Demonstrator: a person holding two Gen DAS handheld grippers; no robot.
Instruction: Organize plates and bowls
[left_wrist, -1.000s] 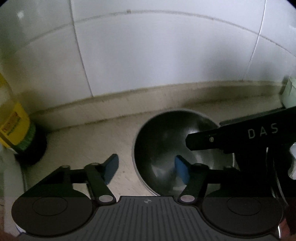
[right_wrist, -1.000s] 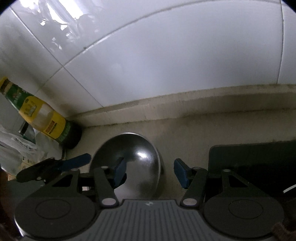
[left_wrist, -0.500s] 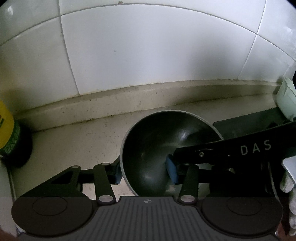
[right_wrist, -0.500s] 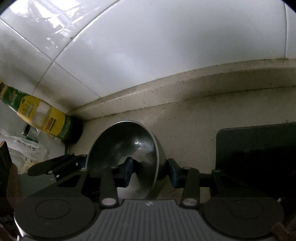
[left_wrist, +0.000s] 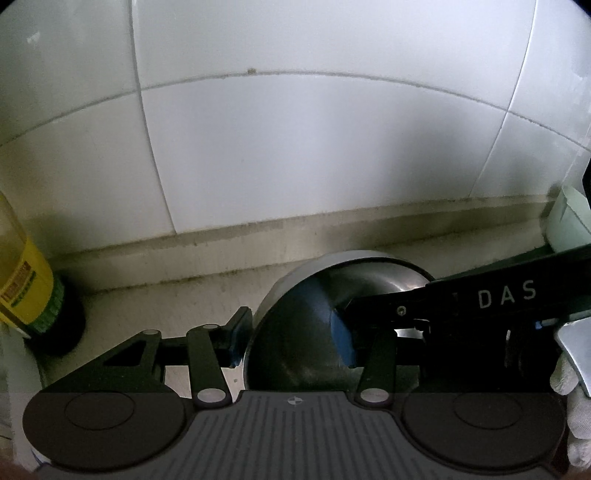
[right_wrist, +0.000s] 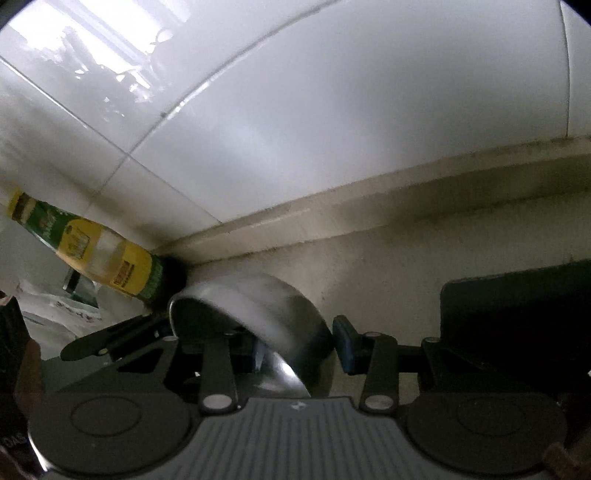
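Since the earlier frame the round stainless-steel bowl (left_wrist: 306, 332) has tipped up off the speckled beige countertop (left_wrist: 147, 306) below the white tiled wall (left_wrist: 295, 147). We find the left gripper (left_wrist: 291, 339) and right gripper (right_wrist: 295, 345) each clamping its rim from opposite sides.

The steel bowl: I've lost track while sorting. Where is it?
The steel bowl sits tilted between both grippers' fingers, right of the oil bottle, near the tiled wall.
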